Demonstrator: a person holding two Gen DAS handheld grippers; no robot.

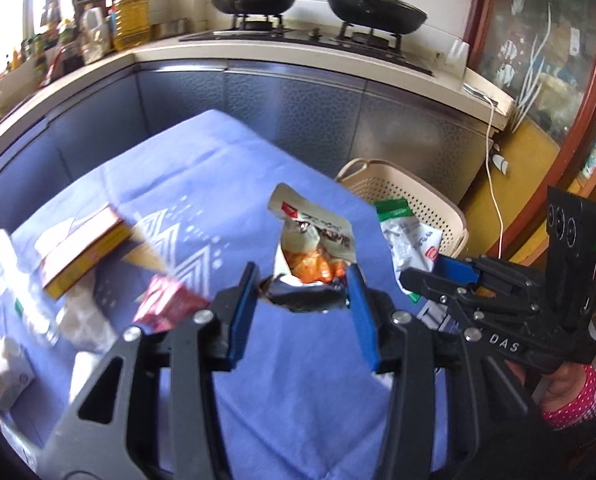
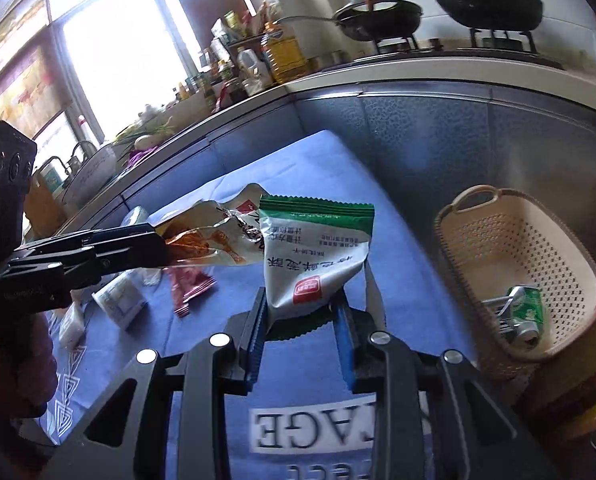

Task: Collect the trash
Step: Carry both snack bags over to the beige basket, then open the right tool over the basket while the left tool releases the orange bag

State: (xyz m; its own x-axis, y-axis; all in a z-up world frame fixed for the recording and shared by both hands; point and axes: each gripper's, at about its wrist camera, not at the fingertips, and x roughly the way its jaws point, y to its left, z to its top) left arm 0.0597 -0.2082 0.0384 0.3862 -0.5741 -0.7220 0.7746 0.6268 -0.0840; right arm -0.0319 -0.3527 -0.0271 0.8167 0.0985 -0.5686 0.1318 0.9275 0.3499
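Observation:
My left gripper is shut on the lower end of an opened white and orange snack bag, which it holds up above the blue tablecloth. To its right, my right gripper holds a white packet with a green top. In the right wrist view, that right gripper is shut on the bottom of the green and white packet. The left gripper comes in from the left with the orange bag. A beige perforated basket stands off the table's right side, with a green can inside.
On the cloth lie a red wrapper, a yellow and red box, a clear bottle and a small white carton. Behind the table runs a kitchen counter with two black pans on a stove. A hand in a pink dotted sleeve holds the right gripper.

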